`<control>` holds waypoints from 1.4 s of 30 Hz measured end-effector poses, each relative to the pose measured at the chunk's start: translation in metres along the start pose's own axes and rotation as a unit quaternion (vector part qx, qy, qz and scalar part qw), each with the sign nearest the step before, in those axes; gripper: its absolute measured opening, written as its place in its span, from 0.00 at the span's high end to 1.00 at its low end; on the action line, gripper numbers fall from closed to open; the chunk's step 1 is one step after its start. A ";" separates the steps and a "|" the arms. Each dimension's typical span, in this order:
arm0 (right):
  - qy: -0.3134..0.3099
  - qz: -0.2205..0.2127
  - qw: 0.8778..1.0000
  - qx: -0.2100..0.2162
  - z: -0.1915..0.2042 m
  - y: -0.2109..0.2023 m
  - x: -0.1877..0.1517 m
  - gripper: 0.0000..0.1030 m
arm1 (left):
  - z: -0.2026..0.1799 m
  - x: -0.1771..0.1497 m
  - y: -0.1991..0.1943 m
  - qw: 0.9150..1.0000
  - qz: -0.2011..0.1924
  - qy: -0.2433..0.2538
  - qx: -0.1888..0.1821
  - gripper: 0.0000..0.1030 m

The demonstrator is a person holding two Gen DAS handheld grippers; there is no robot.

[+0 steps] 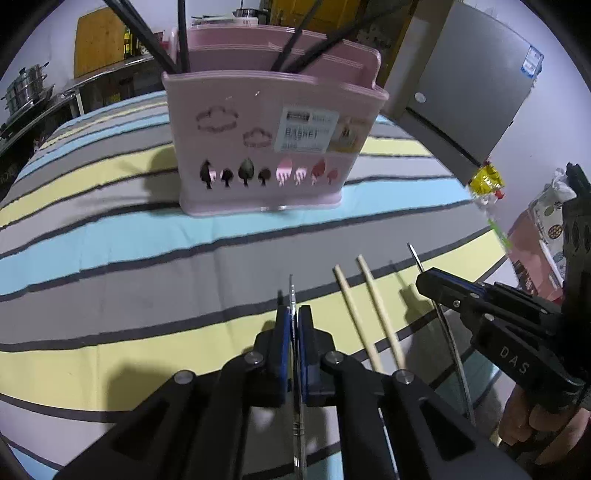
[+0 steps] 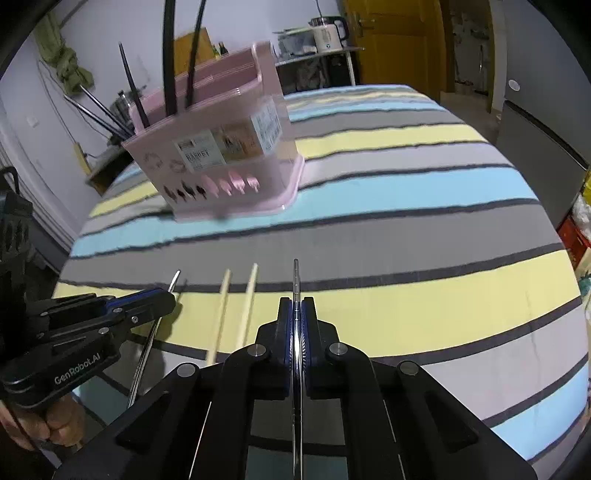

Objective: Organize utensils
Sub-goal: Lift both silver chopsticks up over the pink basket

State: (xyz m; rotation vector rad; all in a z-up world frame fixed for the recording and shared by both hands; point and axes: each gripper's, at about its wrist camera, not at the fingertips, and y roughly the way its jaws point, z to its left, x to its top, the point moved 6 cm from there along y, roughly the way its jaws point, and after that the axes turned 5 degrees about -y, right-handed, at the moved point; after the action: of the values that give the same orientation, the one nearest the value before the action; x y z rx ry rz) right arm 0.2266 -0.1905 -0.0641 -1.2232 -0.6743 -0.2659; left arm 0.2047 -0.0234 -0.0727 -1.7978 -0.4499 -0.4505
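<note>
Two metal utensils are in my grip, one per claw. My left claw (image 1: 294, 317) is clamped on a thin steel rod (image 1: 293, 295), its tip poking out just past the blue pads, and my right claw (image 2: 296, 314) is clamped the same way on a second steel rod (image 2: 295, 277). I cannot tell whether these are chopsticks or slim handles; each runs back between the fingers and under the camera, so I am pinching them part way along, probably to keep the free end short and steady. Both point forward and down toward the pink basket (image 1: 266, 140), which stands upright on the striped cloth (image 1: 110, 240), well apart from my claws. It already holds several dark sticks (image 1: 181, 33) leaning out of its rear slots, so I judge that is where the steel pair belongs. A pair of wooden chopsticks (image 1: 369, 314) lies flat on the cloth between my two claws, side by side and not touched by either; I would guess they wait their turn. Taking one rod in each claw lets me carry both at once, though dropping each into a narrow slot will need care, as the tips could catch on the rim.
</note>
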 end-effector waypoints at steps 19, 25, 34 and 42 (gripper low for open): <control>-0.018 -0.112 0.993 0.010 0.014 -0.088 0.055 0.96 | -0.016 0.062 -0.099 0.993 -0.111 0.027 -0.034 0.95; -0.020 -0.113 0.993 0.007 0.015 -0.096 0.046 0.96 | -0.015 0.050 -0.100 0.993 -0.108 0.023 -0.037 0.95; -0.025 -0.119 0.993 0.002 0.017 -0.111 0.041 0.96 | -0.015 0.041 -0.110 0.994 -0.105 0.020 -0.039 0.95; -0.032 -0.143 0.989 0.009 0.028 -0.127 0.053 0.96 | -0.011 0.048 -0.128 0.992 -0.114 0.013 -0.049 0.95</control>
State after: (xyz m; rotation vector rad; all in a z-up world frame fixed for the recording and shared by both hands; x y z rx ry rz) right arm 0.1910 -0.1991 0.0711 -1.1205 -0.9069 -0.4600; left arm 0.1779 0.0026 0.0596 -1.8409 -0.6276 -0.6626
